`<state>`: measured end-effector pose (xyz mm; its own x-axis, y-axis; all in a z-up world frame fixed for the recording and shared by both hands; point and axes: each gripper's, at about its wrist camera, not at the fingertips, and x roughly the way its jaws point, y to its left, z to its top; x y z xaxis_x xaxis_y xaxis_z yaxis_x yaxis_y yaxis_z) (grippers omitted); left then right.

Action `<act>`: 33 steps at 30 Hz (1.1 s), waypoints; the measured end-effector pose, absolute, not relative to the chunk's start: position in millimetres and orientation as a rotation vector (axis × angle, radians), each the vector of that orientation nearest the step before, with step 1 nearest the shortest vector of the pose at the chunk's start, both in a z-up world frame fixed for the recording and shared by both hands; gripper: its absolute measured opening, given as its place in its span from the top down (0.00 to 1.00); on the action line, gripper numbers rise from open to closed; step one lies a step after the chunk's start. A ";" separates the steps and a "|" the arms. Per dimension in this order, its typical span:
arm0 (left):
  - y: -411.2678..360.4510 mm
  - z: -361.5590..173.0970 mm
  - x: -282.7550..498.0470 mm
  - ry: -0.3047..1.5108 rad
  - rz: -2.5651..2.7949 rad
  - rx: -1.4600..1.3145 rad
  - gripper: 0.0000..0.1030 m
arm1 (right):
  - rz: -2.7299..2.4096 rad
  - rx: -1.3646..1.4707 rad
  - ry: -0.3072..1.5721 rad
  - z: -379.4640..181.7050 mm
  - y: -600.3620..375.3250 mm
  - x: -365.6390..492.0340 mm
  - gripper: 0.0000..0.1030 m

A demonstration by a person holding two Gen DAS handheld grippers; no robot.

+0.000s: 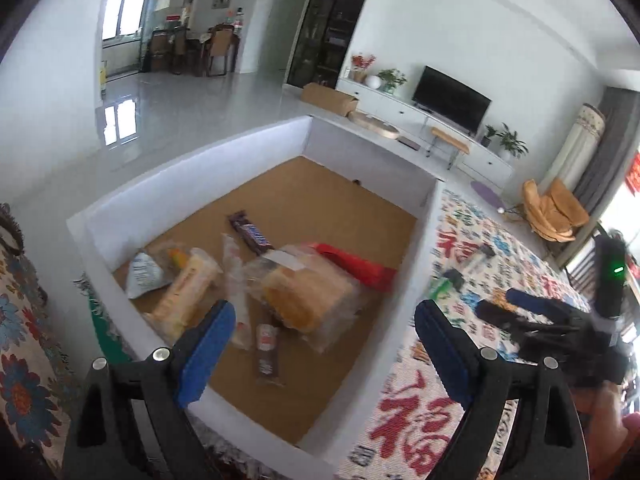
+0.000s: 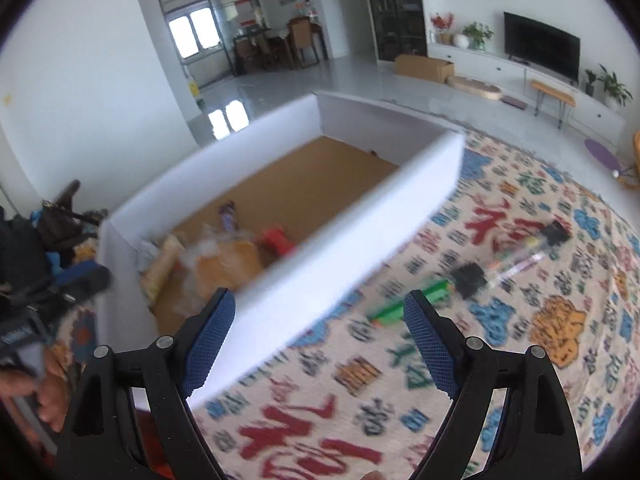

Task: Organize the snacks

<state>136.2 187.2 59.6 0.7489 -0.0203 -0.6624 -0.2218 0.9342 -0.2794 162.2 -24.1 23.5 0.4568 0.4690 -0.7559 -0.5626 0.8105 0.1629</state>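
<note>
The white box (image 1: 192,168) sits on the patterned cloth (image 2: 520,320), snacks heaped at its near-left end: bread bag (image 1: 308,300), red packet (image 1: 356,266), Snickers bar (image 1: 251,233). The left hand-held gripper (image 1: 320,344) hangs released above them; the right hand-held gripper (image 2: 320,336), also released, straddles the box's right wall, with a green packet (image 2: 408,300) just beyond.

Box's (image 1: 256,148) far half lies bare; snacks (image 1: 304,292) crowd its near end, seemingly walled off.

Bright window daylight; motion blur (right view worse).
</note>
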 end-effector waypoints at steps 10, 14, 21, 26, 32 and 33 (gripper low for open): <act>4.6 7.6 167.6 0.857 -0.169 -0.163 0.04 | 0.200 -0.170 0.982 -78.5 -226.5 139.3 0.14; -21.5 -28.4 194.0 0.912 -0.120 -0.119 0.04 | 0.147 -0.070 0.937 -84.5 -263.8 124.3 0.14; -15.0 -73.6 203.7 0.963 0.014 -0.078 0.04 | 0.134 -0.071 0.941 -85.3 -262.5 125.1 0.12; -7.8 -78.5 207.4 0.956 0.045 -0.099 0.04 | 0.135 -0.069 0.940 -85.6 -262.8 125.2 0.12; -16.6 -82.1 209.2 0.961 0.053 -0.040 0.00 | 0.136 -0.069 0.940 -85.4 -262.7 125.4 0.12; -16.5 -82.0 208.9 0.960 0.054 -0.039 0.00 | 0.136 -0.069 0.939 -85.5 -262.9 124.6 0.12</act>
<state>208.9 -16.5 -82.0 0.5722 0.0287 -0.8196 -0.0630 0.9980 -0.0091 124.7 -262.9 -85.5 0.5825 0.0861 -0.8083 -0.1464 0.9892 -0.0002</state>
